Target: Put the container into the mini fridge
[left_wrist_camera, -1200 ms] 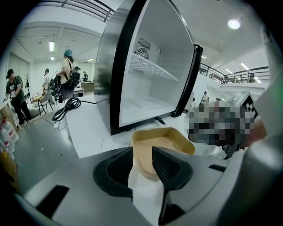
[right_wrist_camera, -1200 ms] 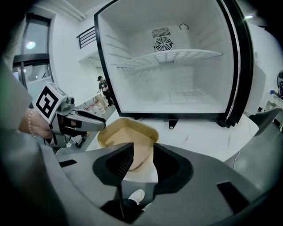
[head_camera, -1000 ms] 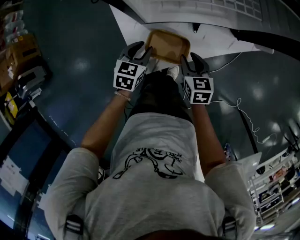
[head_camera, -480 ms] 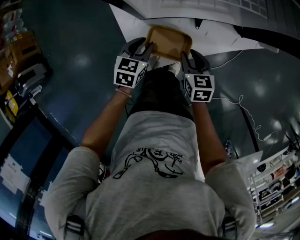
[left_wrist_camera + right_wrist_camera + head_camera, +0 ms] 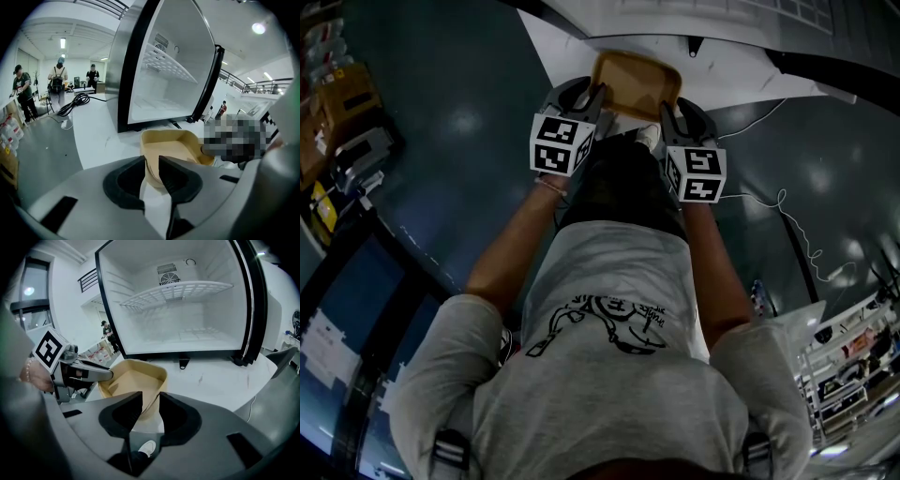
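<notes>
Fridge (image 5: pixel 197 329) backdrop; container (image 5: pixel 133 376) near rim hidden

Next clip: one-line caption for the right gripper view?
Right claw, jaws just closed further, pinches the rim of the tan container at the white table before the open mini fridge.

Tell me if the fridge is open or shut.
Open: the fridge shows its bare white inside and wire shelf in both gripper views.
</notes>
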